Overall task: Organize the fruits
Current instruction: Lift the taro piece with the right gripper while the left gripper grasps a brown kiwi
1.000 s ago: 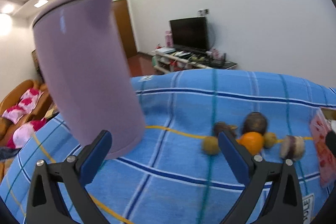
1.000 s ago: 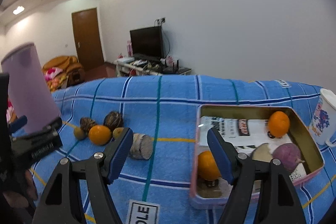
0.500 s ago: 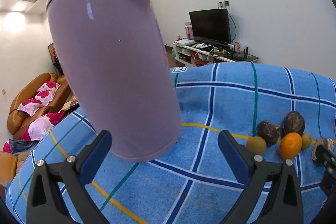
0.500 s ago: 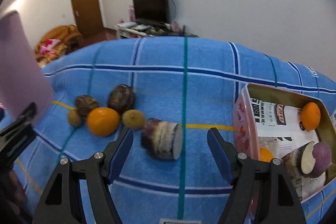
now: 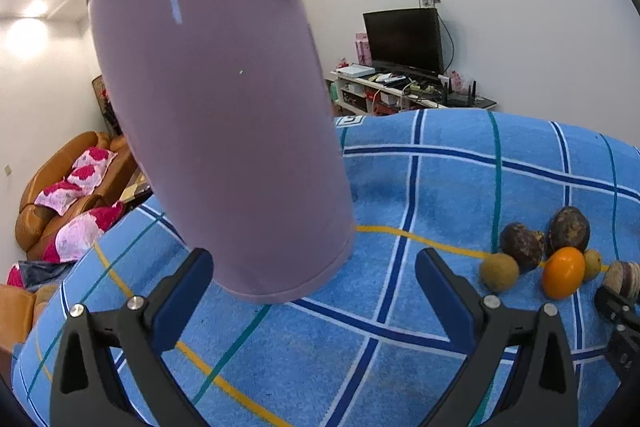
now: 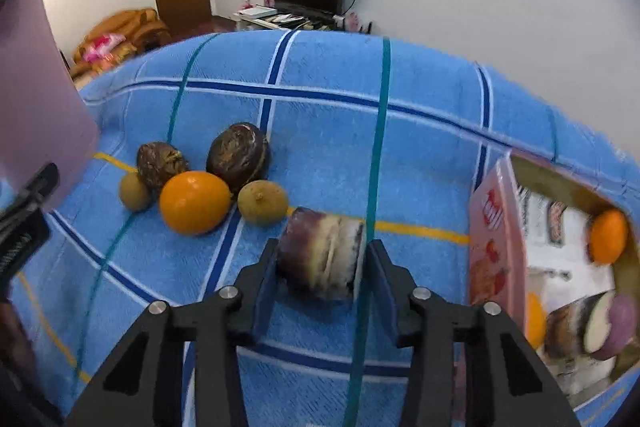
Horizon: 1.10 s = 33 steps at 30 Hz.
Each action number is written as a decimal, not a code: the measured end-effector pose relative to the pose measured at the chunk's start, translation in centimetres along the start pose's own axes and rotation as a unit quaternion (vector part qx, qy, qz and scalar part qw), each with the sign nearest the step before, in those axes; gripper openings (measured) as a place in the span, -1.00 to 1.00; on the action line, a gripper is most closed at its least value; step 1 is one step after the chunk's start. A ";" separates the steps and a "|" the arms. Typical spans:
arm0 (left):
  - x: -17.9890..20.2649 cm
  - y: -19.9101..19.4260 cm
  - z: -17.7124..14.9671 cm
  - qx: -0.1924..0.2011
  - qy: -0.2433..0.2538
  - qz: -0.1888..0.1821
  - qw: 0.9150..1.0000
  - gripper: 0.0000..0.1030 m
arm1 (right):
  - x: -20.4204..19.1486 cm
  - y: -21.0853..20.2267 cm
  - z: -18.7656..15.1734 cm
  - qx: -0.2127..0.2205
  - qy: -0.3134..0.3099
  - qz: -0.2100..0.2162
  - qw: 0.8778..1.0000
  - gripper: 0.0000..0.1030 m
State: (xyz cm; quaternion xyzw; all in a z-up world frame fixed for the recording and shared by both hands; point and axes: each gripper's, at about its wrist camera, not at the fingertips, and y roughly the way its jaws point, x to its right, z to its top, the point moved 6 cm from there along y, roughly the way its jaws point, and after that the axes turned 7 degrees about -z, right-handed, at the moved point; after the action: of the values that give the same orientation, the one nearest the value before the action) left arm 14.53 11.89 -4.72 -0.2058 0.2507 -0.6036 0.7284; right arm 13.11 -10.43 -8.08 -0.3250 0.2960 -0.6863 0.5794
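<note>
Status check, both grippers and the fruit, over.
Right gripper just closed on the cut purple chunk. Left gripper open, beside the lilac kettle. Tin to the right, path clear.

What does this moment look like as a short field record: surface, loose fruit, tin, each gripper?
surface: blue plaid cloth
loose fruit: orange, two dark wrinkled fruits, two small tan fruits
tin: holds another orange and cut purple pieces
right gripper: jaws just closed onto the cut purple chunk
left gripper: open, beside the lilac kettle
</note>
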 end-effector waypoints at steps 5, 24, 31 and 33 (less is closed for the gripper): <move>0.2 0.0 0.1 -0.001 0.004 -0.003 1.000 1.00 | 0.4 -0.1 0.4 0.004 0.003 0.018 1.000 -0.15; 7.0 -2.2 -0.5 0.014 0.111 -0.179 0.978 0.62 | 2.0 -7.3 -2.4 0.125 0.063 0.074 0.987 -0.15; 8.6 -0.6 -1.2 -0.042 0.142 -0.180 0.973 0.42 | 2.1 -6.6 -2.1 0.118 0.066 0.084 0.987 -0.15; 8.9 0.3 -1.2 -0.060 0.149 -0.172 0.972 0.36 | 2.5 -6.3 -2.1 0.111 0.072 0.086 0.987 -0.15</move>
State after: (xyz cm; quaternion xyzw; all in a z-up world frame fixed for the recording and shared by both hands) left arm 15.39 3.20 -6.89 -0.1969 0.3523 -0.7278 0.5544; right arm 7.37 -11.83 -4.18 -0.1818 0.2858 -0.6838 0.6463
